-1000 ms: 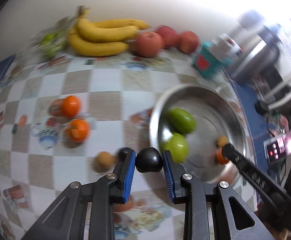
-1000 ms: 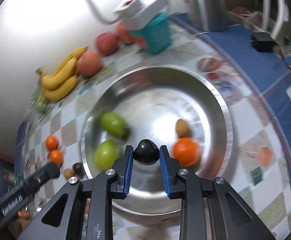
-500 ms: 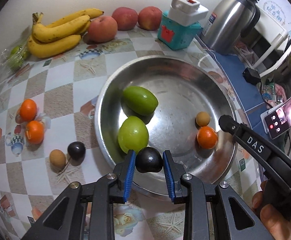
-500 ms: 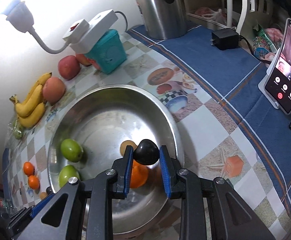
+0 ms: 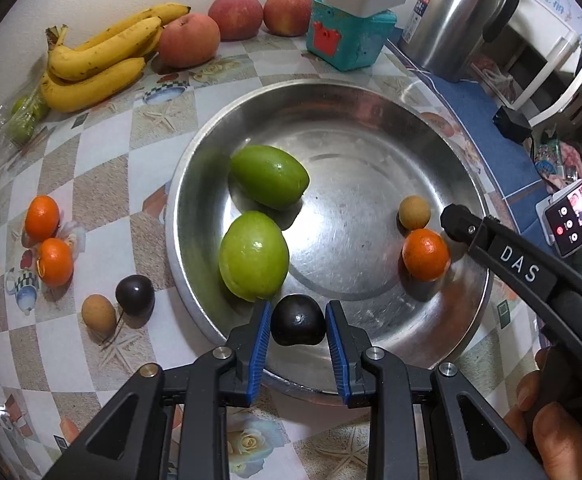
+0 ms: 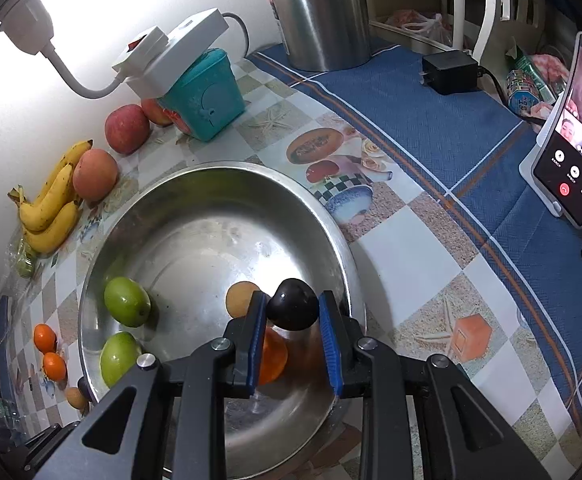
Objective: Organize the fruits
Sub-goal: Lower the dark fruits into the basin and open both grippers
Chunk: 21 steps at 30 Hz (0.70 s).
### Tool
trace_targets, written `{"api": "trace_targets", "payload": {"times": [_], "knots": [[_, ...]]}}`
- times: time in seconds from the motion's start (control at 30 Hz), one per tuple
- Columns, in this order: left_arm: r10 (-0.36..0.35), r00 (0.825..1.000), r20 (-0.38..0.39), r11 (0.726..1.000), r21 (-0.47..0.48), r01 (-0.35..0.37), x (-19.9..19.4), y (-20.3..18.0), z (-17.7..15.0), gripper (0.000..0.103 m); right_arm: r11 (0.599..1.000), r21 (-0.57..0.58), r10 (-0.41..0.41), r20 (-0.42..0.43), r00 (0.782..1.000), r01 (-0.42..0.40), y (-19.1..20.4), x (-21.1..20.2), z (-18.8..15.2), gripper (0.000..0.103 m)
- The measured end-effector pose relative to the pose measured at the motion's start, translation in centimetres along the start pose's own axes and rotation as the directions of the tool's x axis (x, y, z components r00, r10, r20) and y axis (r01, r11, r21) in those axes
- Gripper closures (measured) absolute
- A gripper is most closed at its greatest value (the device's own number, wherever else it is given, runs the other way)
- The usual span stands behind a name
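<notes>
Both grippers have swung over the steel bowl (image 5: 187, 184) since a second ago. My left gripper (image 5: 298, 322) pinches a dark plum (image 5: 298, 320) above the near rim; my right gripper (image 6: 292, 312) holds another plum (image 6: 292, 309) over the bowl's right side. Two green fruits, a tangerine and a longan sit inside; two tangerines (image 5: 49, 246), bananas (image 5: 99, 64) and apples remain outside.

Orange (image 6: 272, 354) half hidden behind right gripper (image 6: 293, 336); green fruit (image 5: 25, 118) in bag, far left, indistinct; hand (image 5: 559, 432) cropped.
</notes>
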State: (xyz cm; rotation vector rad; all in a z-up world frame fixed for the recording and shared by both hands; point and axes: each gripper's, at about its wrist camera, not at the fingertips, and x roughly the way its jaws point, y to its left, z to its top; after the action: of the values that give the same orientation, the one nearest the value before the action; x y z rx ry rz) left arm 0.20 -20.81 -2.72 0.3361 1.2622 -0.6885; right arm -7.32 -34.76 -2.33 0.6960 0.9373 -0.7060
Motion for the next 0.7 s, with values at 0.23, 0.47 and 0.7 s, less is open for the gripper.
{"api": "trace_targets", "payload": {"times": [0.23, 0.47, 0.7], "knots": [[0.012, 1.0, -0.013, 1.0, 0.014, -0.012, 0.6, -0.4, -0.2, 0.073, 1.0, -0.001, -0.008, -0.001, 1.0, 0.008, 0.0, 0.0, 0.1, 0.075], [0.016, 1.0, -0.018, 1.0, 0.012, -0.016, 0.9, -0.6, -0.1, 0.072, 1.0, -0.01, -0.014, -0.004, 1.0, 0.014, 0.1, 0.0, 0.1, 0.075], [0.021, 0.999, -0.028, 1.0, 0.013, -0.02, 1.1, -0.6, 0.0, 0.07, 0.999, -0.028, -0.03, -0.002, 1.0, 0.03, 0.4, -0.1, 0.1, 0.075]]}}
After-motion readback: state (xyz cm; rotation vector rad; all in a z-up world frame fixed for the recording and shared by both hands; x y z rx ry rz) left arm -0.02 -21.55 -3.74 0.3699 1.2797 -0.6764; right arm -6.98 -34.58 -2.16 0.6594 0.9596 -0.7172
